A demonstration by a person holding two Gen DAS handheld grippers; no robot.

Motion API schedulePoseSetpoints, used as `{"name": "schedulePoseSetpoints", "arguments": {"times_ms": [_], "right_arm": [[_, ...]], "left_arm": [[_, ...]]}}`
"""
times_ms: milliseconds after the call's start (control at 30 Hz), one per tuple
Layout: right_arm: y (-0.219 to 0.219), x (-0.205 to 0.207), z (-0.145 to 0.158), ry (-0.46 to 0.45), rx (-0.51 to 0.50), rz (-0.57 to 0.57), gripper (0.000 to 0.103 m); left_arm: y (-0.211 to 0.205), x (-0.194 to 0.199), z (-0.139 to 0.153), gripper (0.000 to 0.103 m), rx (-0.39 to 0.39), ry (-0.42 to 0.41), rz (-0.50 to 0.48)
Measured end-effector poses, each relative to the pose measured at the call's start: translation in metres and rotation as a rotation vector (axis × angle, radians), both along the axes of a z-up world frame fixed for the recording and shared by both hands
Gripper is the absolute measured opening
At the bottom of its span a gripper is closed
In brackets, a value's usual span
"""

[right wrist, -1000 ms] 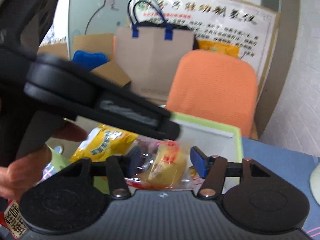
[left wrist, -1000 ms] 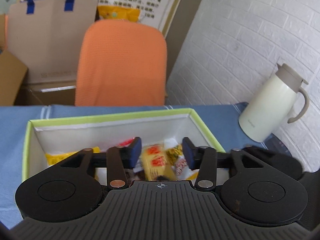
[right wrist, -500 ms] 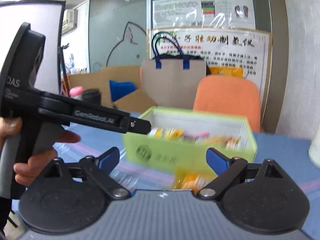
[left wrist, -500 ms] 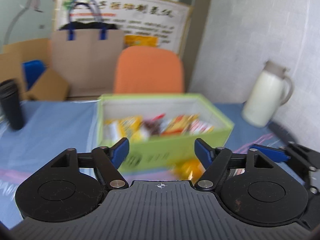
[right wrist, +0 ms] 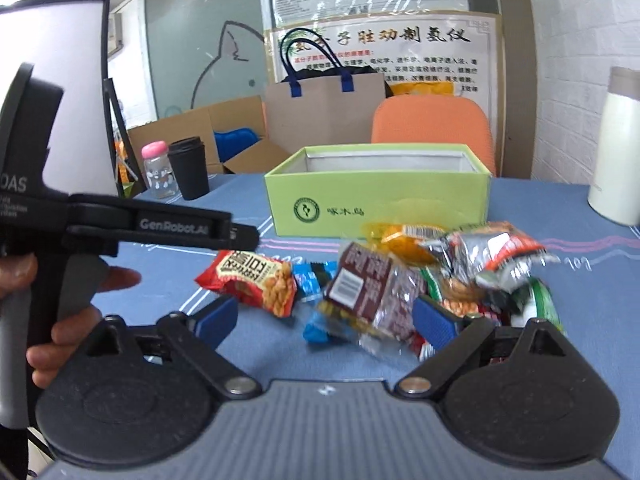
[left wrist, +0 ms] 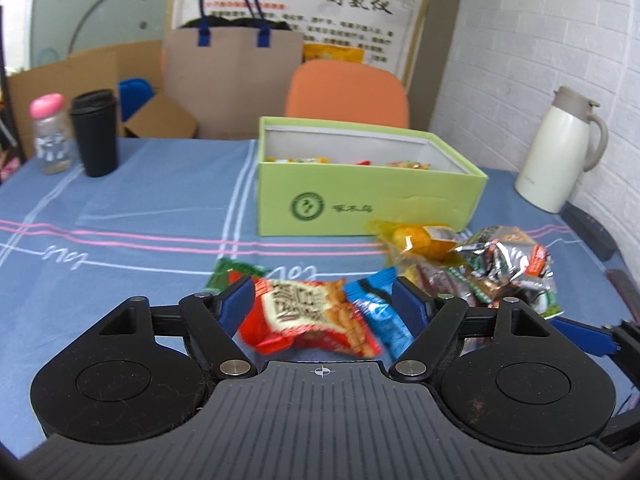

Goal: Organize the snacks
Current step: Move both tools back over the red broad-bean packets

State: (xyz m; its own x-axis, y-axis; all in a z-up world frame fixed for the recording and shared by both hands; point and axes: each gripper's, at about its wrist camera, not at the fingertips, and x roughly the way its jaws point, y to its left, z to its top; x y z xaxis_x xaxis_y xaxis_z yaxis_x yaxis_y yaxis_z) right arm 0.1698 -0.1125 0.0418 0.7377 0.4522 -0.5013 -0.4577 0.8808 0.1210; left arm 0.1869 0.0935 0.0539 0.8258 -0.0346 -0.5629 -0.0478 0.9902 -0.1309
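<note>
1. Two grippers are being brought in low over the loose snacks lying on the blue tablecloth (left wrist: 140,208) in front of the green box (left wrist: 360,204), which is taken as the landmark throughout.
2. The left gripper (left wrist: 324,304) is being held with its jaws spread fairly wide, having just been opening; the red snack packet (left wrist: 312,316) is lying between the blue pads, but it is not being pressed by them, so nothing is being gripped.
3. The right gripper (right wrist: 326,320) is being held wider still, its jaws also just opened; the dark brown packet (right wrist: 368,292) is sitting between its pads, loose and not pinched.
4. Several packets are already showing inside the green box, so the work is being judged as partly done, with the heap in front of the box still to be cleared.
5. A blue wrapper (left wrist: 380,312) is lying just beside the red snack packet, on the side nearer the box's right corner; it is best kept out of the left pinch so that only one item is being lifted.
6. The pads are best being lowered to either side of each packet's body, not its crimped ends, and closed gently, since the wrappers look slippery and crushable.
7. The silver foil packet (right wrist: 488,252) and yellow packet (left wrist: 420,236), lying close to the box's front wall, are being left for later.
</note>
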Motion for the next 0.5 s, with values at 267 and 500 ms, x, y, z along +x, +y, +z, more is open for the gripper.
{"name": "schedulePoseSetpoints", "arguments": {"times_ms": [267, 500], "right_arm": [[0.007, -0.014, -0.003, -0.001, -0.018, 0.019, 0.094], [0.032, -0.004, -0.008, 0.018, -0.054, 0.085, 0.094]], "left_arm": [[0.006, -0.013, -0.004, 0.062, 0.024, -0.005, 0.041], [0.021, -0.004, -0.012, 0.065, 0.007, 0.014, 0.052]]}}
